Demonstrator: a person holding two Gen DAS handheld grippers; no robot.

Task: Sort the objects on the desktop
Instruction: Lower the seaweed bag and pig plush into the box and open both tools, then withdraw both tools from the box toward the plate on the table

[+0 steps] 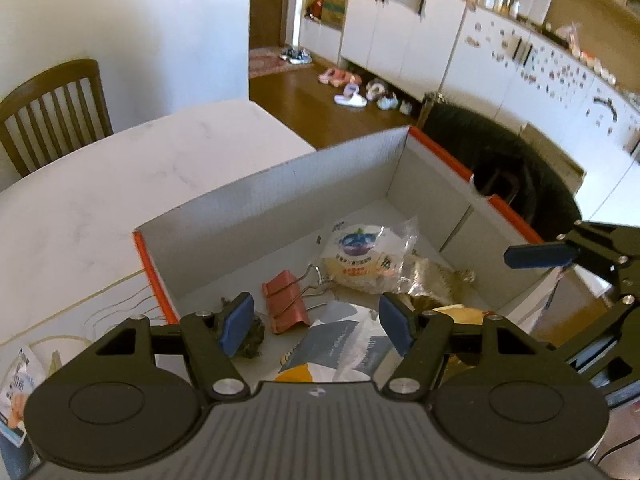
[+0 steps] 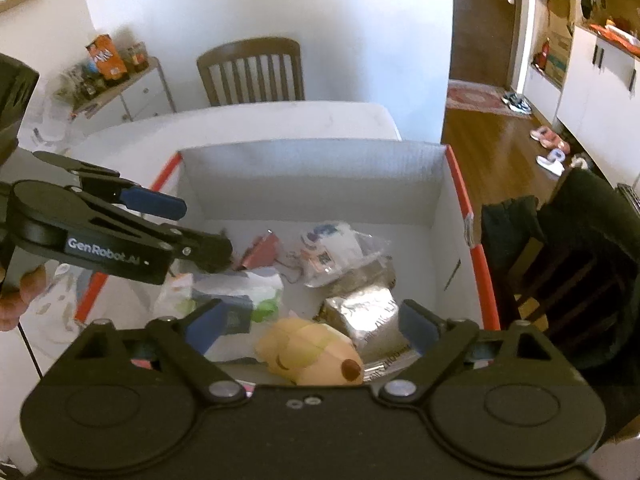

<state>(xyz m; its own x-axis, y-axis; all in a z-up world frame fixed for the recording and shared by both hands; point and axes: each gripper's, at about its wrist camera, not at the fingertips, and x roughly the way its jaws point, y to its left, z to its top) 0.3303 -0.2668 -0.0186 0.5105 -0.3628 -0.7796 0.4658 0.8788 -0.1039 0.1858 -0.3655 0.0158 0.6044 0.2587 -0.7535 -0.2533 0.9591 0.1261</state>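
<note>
Box (image 1: 352,168) of white cardboard with an orange-red rim sits on the pale table (image 1: 120,184), and the small things lie inside it.

Only the left wrist view shows the red binder clip (image 1: 286,304) clearly, flat on the box floor with its thin wire handles sticking out. Beside it is a dark crumpled lump (image 1: 252,340), and farther in is a shiny clear snack bag (image 1: 364,256) with a round picture on it. The left gripper (image 1: 316,322) hangs over the near part of the box. Its blue pads stand apart and nothing is between them.

Only the right wrist view shows the soft yellow plush toy (image 2: 312,356) with a brown nose, lying at the near side of the box. Next to it sits a crinkly silver foil packet (image 2: 366,314). The right gripper (image 2: 308,324) is above the toy with its jaws wide apart, not pressing on anything. A wooden chair (image 2: 252,72) with slats stands beyond the box.
</note>
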